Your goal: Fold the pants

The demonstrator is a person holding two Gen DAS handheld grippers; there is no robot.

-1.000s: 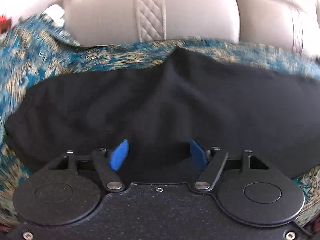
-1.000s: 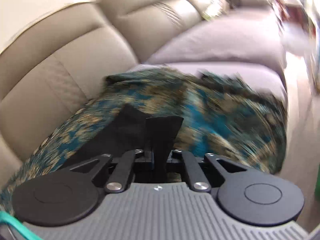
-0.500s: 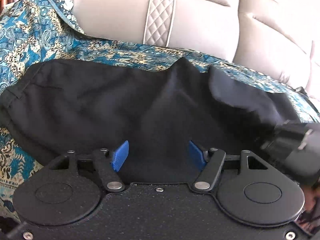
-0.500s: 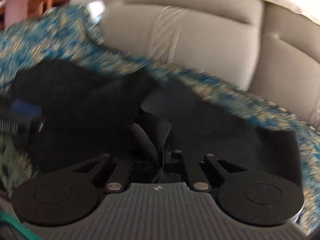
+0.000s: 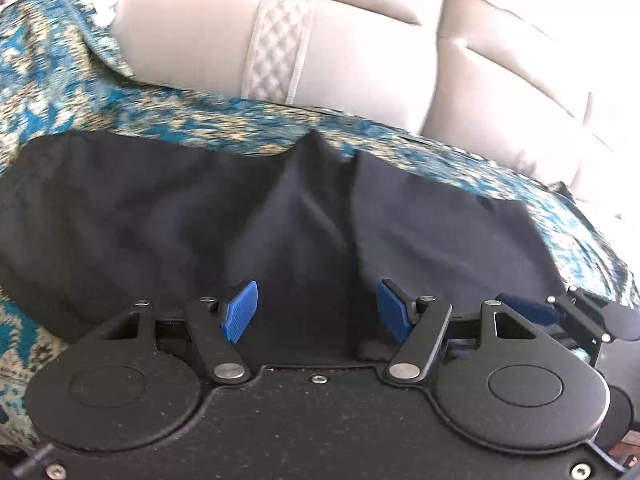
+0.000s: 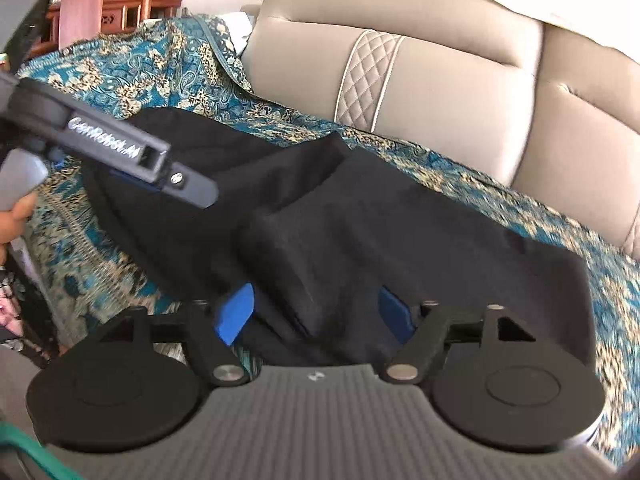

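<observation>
My left gripper [image 5: 318, 312] and right gripper [image 6: 316, 312] both stand wide over the black pants [image 5: 168, 216], gripping nothing; the cloth lies just ahead of and beneath each set of blue pads, spread on the patterned throw [image 6: 132, 76] before the beige sofa back [image 5: 360, 60]. A loose flap beyond my right gripper could, I judge, slide open and spoil the fold

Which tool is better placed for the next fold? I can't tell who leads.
Probably the right tool: it is open over the raised flap of the black pants. The left tool, also open, faces flat cloth.
</observation>
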